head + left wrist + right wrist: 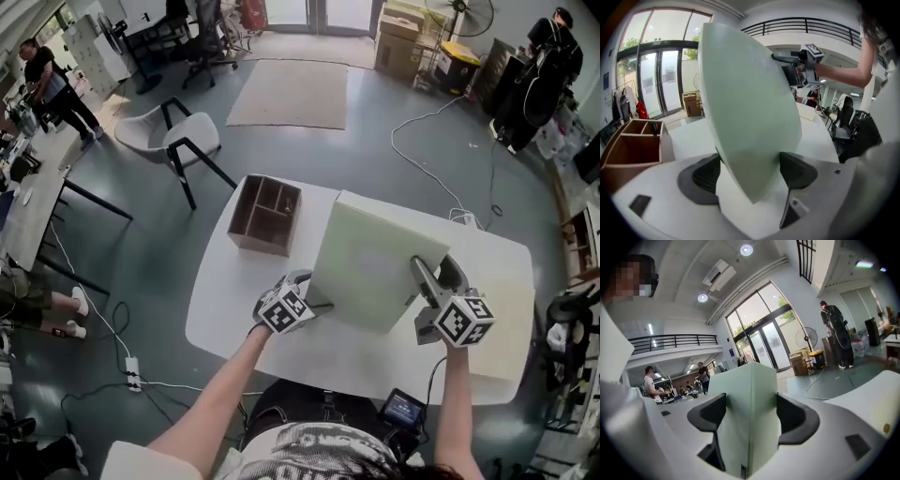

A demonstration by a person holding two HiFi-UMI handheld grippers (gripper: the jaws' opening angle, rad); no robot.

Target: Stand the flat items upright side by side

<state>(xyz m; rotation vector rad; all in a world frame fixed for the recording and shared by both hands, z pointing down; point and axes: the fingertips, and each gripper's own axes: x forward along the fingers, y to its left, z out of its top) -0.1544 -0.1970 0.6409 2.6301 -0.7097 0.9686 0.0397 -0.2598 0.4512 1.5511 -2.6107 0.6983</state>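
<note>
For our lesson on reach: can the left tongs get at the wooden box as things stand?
Probably not yet. The left tongs are shut on the green panel; the wooden box sits close by across bare table, so only that grip hinders.

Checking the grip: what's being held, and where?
The pale green panel: left hand-held gripper on its lower left corner, right hand-held gripper on its right edge.
</note>
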